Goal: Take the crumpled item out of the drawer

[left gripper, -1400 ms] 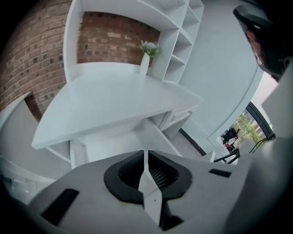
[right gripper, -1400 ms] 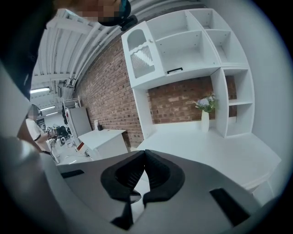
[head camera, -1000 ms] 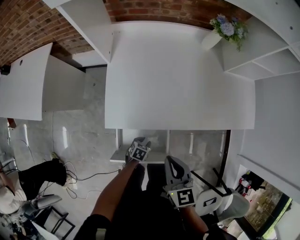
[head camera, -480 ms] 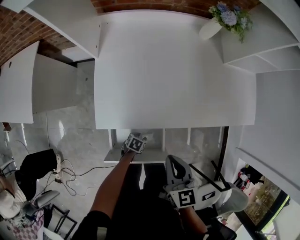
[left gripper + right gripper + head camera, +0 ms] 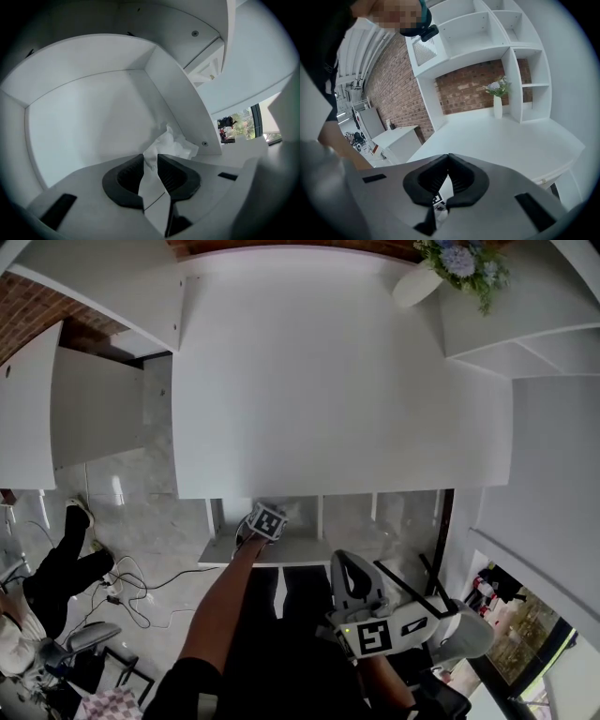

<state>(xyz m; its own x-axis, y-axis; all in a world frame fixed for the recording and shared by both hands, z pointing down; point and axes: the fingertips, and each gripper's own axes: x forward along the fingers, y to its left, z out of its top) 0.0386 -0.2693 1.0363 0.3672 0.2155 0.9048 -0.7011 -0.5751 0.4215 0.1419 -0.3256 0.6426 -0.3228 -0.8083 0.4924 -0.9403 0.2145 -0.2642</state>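
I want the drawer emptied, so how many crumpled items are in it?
1. A crumpled white paper lies near the drawer's right wall, with the left gripper's jaws closing on it. The gripper's body hides the drawer's near part.

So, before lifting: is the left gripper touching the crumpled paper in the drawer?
Touching. Left gripper view: the crumpled paper sits between the closing jaws of the left gripper, against both pads.

White crumpled paper, creased and puffy (same white as its surroundings), one corner between left gripper's closing jaws, touching both pads; bulk just beyond jaw tips, slightly right. Drawer open, floor and walls ahead of jaws.
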